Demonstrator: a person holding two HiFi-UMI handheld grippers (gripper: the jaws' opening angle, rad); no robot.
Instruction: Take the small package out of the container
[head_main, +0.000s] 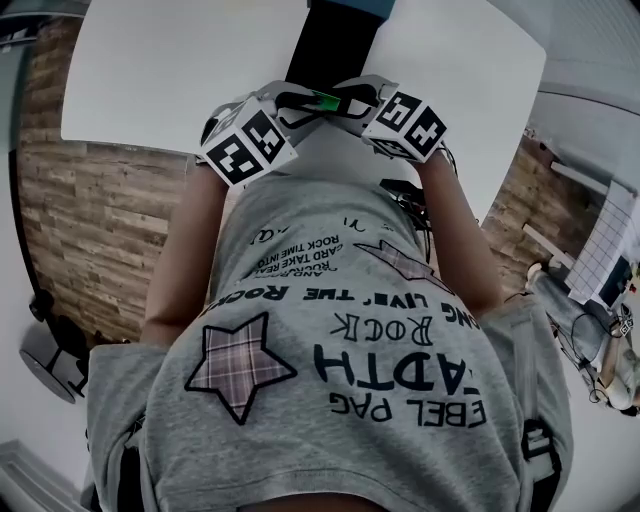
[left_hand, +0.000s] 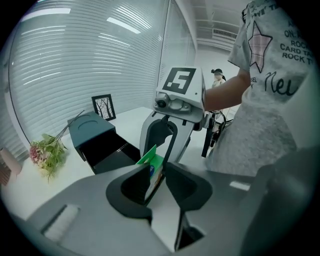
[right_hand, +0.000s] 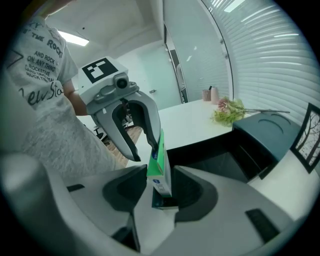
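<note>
Both of our tongs, the left tongs (left_hand: 156, 181) and right tongs (right_hand: 161, 184), clamp one small package (right_hand: 158, 161) over the white bench (head_main: 150, 70).

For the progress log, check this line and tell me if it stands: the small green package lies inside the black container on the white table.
It does not stand. The small green package is not inside the black container; it stands between the jaws of the right gripper, outside the container. The container is on the white table, as stated. The right gripper view shows this.
</note>
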